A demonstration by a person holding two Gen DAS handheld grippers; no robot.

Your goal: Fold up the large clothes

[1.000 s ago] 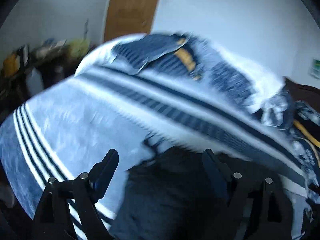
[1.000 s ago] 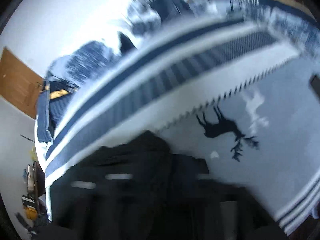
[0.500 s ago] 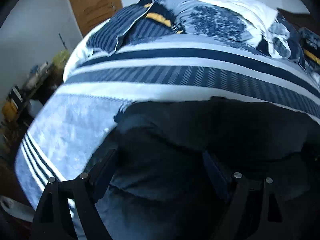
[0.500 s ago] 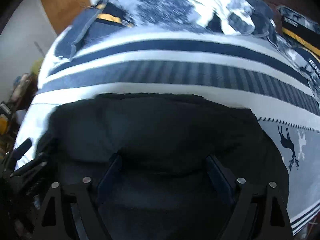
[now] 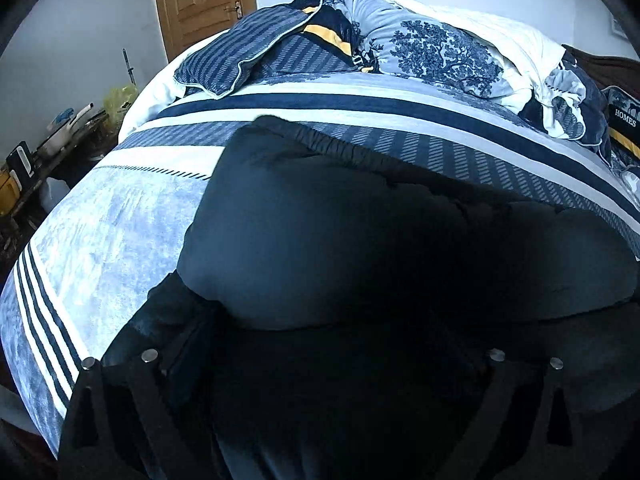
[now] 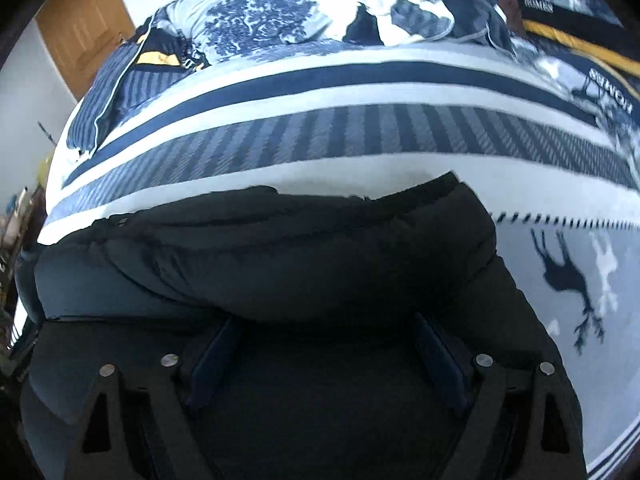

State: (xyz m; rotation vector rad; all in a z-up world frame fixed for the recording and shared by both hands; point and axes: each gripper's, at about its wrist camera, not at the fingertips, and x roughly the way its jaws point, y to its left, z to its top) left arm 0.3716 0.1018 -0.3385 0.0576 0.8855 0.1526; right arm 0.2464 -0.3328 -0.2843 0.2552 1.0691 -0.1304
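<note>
Left wrist | bulky dark padded jacket point(image 5: 360, 240) folded on striped blue-white bed point(image 5: 100, 240) near its foot edge | left gripper point(image 5: 324, 360) fingers just widened, releasing fold | right gripper point(image 6: 324, 356) fingers spread, empty.

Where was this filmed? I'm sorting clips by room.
Most likely a bedroom: a bed under a blue-and-white striped bedspread, tree-print blue pillows piled at its far end, and a brown panelled wooden door behind.

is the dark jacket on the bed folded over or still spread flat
Folded over. The dark jacket shows a thick rounded fold lying on its lower layer, on the striped bedspread.
</note>
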